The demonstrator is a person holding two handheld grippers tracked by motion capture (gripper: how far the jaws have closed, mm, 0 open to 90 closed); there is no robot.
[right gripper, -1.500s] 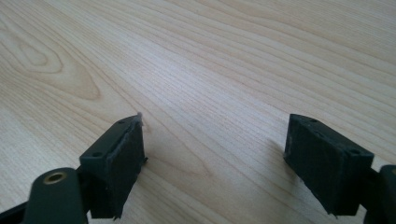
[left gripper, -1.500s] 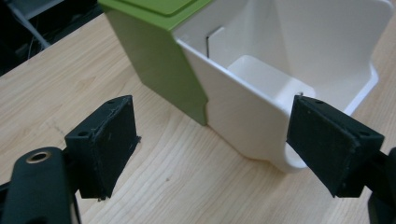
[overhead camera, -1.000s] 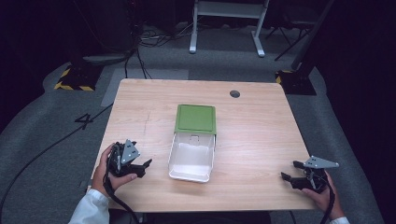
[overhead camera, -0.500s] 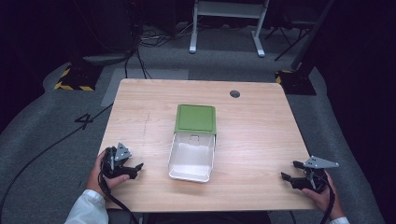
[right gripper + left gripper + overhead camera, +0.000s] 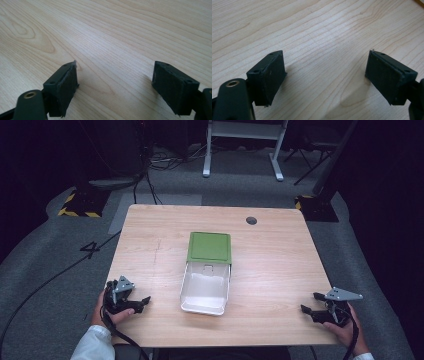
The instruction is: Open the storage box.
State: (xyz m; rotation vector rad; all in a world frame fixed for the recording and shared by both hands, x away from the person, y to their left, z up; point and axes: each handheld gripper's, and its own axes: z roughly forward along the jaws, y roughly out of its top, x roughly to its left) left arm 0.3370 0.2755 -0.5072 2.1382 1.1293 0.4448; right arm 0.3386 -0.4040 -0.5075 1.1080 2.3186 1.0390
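Pale wood counter (image 5: pixel 280 265) carried an open green-lidded box (image 5: pixel 207 272) mid-centre; left tool (image 5: pixel 134 304) and right tool (image 5: pixel 311 311) sat released at near corners, probably awaiting a start.

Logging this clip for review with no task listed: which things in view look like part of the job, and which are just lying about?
Likely part of the job:
- white container with its green lid open, mid-table
- left gripper, open, empty
- right gripper, open, empty

Just lying about:
- round port in the table
- white stand and cables on the floor behind
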